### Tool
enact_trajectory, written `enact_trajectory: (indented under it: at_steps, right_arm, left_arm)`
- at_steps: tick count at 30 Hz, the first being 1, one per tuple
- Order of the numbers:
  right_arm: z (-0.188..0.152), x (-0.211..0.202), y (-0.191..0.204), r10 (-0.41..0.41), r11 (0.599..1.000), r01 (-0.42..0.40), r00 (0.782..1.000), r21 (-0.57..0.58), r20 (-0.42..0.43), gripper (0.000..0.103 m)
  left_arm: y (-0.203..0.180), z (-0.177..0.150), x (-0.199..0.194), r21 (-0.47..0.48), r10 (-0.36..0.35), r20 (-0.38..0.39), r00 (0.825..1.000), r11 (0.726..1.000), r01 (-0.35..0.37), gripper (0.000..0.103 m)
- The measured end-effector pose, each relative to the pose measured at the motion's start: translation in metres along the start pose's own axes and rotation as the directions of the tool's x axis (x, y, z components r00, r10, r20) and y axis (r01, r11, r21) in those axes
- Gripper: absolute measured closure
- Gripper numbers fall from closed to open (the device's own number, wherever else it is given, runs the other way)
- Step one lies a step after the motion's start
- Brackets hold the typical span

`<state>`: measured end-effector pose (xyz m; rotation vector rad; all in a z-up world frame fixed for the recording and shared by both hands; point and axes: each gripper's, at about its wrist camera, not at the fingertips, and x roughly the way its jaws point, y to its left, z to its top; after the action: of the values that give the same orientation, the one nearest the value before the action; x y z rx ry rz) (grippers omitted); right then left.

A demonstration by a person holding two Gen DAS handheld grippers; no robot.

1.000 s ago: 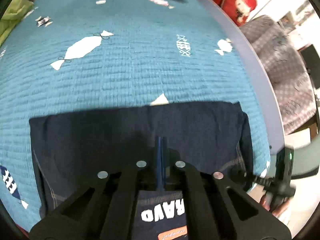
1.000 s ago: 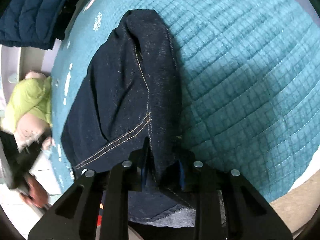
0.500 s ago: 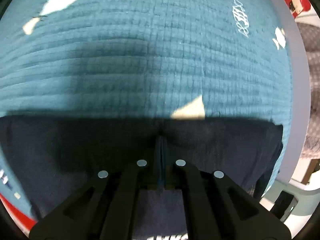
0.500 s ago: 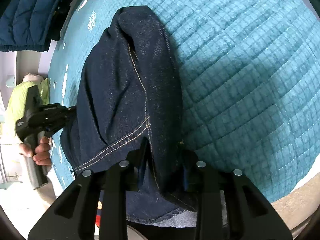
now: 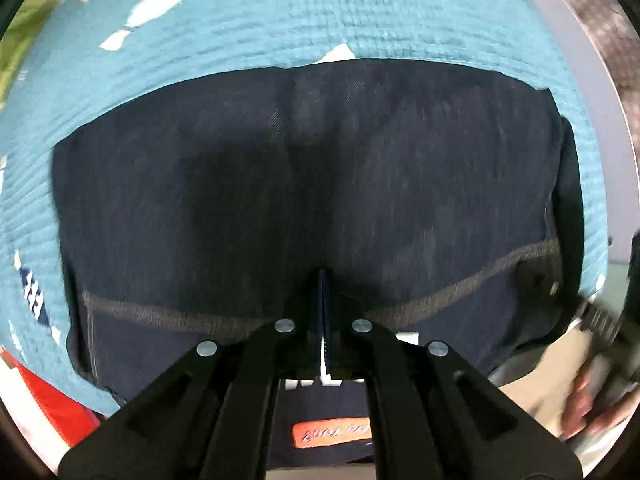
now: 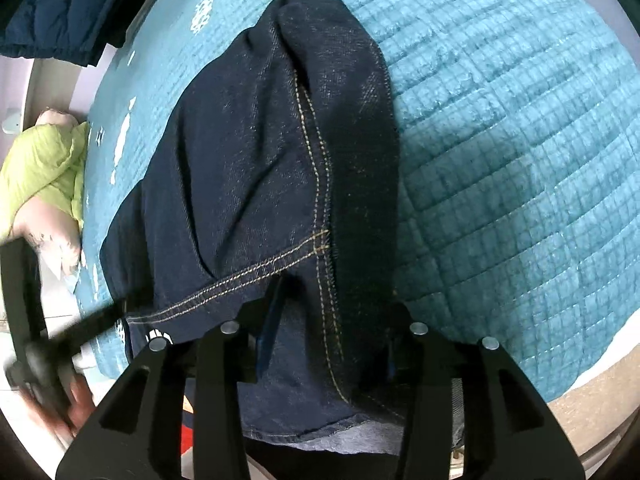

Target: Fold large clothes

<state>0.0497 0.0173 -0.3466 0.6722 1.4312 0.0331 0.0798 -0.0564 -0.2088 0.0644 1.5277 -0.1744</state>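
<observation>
Dark navy jeans [image 5: 320, 168] lie folded in a wide rectangle on the teal quilted bedspread [image 5: 280, 16]. My left gripper [image 5: 324, 280] is shut, its tips over the near part of the jeans by a stitched seam; no cloth shows between the tips. In the right wrist view the jeans [image 6: 280, 160] run away from me as a folded bundle with tan stitching. My right gripper [image 6: 332, 292] has its fingers apart, with the near end of the jeans lying between them.
The bed's pale edge [image 5: 600, 80] runs along the right. A lime-green garment [image 6: 40, 168] and a dark blue padded jacket [image 6: 60, 4] lie at the far left of the right wrist view. The other hand-held gripper [image 6: 52, 344] shows blurred at lower left.
My left gripper has pulled back toward me, so much more of the folded jeans shows. My right gripper's fingers have spread wider around the jeans' end.
</observation>
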Motion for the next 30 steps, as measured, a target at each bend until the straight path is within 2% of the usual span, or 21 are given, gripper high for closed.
enact_trajectory:
  at_steps: [3,5,6,7,8,9,11,12,13,17,18,19,22,24,28,30]
  right_arm:
    - [0.001,0.003,0.0,0.016,1.0,-0.016,1.0,-0.003,0.0,0.059]
    - [0.0,0.0,0.002,0.011,1.0,-0.011,1.0,0.002,0.009,0.061]
    - [-0.002,-0.002,0.004,-0.001,1.0,0.001,1.0,-0.019,0.019,0.061]
    - [-0.003,-0.001,0.006,-0.009,0.999,0.01,1.0,-0.041,0.024,0.064]
    - [-0.005,0.0,0.006,-0.011,0.998,0.012,0.999,-0.057,0.032,0.064]
    - [-0.006,0.001,0.005,-0.006,0.998,0.008,0.999,-0.062,0.04,0.064]
    - [-0.006,0.002,0.002,0.014,0.999,-0.011,0.998,-0.05,0.054,0.065]
    - [-0.007,0.002,0.001,0.016,0.999,-0.013,0.998,-0.038,0.068,0.068]
    - [-0.008,0.0,0.0,0.031,0.999,-0.028,0.997,-0.039,0.073,0.08]
    - [-0.02,-0.027,0.012,0.095,0.993,-0.087,0.988,-0.074,0.122,0.084]
    - [-0.024,-0.04,0.022,0.132,0.989,-0.12,0.981,-0.089,0.14,0.084]
    - [-0.029,-0.051,0.031,0.156,0.984,-0.141,0.975,-0.106,0.156,0.085]
    - [-0.043,-0.076,0.064,0.23,0.963,-0.199,0.958,-0.18,0.173,0.088]
    - [-0.052,-0.086,0.092,0.265,0.946,-0.226,0.951,-0.232,0.156,0.088]
    - [-0.068,-0.095,0.139,0.268,0.925,-0.21,0.952,-0.315,0.151,0.088]
    - [-0.074,-0.096,0.161,0.257,0.921,-0.198,0.956,-0.337,0.142,0.088]
  left_arm:
    - [0.001,-0.012,0.028,-0.044,0.054,-0.005,0.999,0.998,-0.054,0.102]
    - [-0.005,-0.025,0.009,-0.061,0.073,-0.017,0.997,0.995,-0.074,0.103]
    - [-0.006,-0.036,0.004,-0.061,0.013,-0.061,0.998,0.998,-0.017,0.103]
    - [-0.007,-0.053,0.001,-0.057,-0.084,-0.103,0.991,0.995,0.079,0.103]
    - [-0.008,-0.065,0.001,-0.04,-0.094,-0.114,0.989,0.995,0.09,0.103]
    - [-0.007,-0.079,0.008,-0.022,-0.062,-0.103,0.993,0.998,0.06,0.103]
    - [0.009,-0.085,0.026,-0.091,-0.114,-0.066,0.991,0.99,0.108,0.101]
    - [0.012,-0.085,0.028,-0.121,-0.136,-0.053,0.989,0.984,0.129,0.1]
    - [0.014,-0.087,0.027,-0.135,-0.142,-0.034,0.989,0.981,0.136,0.1]
    - [0.002,-0.112,0.02,-0.05,-0.05,0.078,0.996,0.997,0.054,0.101]
    - [-0.001,-0.116,0.019,-0.038,-0.03,0.103,0.994,0.999,0.035,0.101]
    - [-0.002,-0.119,0.018,-0.051,-0.041,0.111,0.993,0.998,0.047,0.101]
    - [0.012,-0.128,0.017,-0.112,-0.119,0.133,0.984,0.985,0.135,0.101]
    - [0.018,-0.133,0.016,-0.114,-0.135,0.139,0.981,0.982,0.152,0.101]
    - [0.034,-0.137,-0.008,-0.076,-0.133,0.168,0.977,0.986,0.148,0.102]
    - [0.048,-0.138,-0.034,-0.064,-0.12,0.243,0.963,0.988,0.139,0.102]
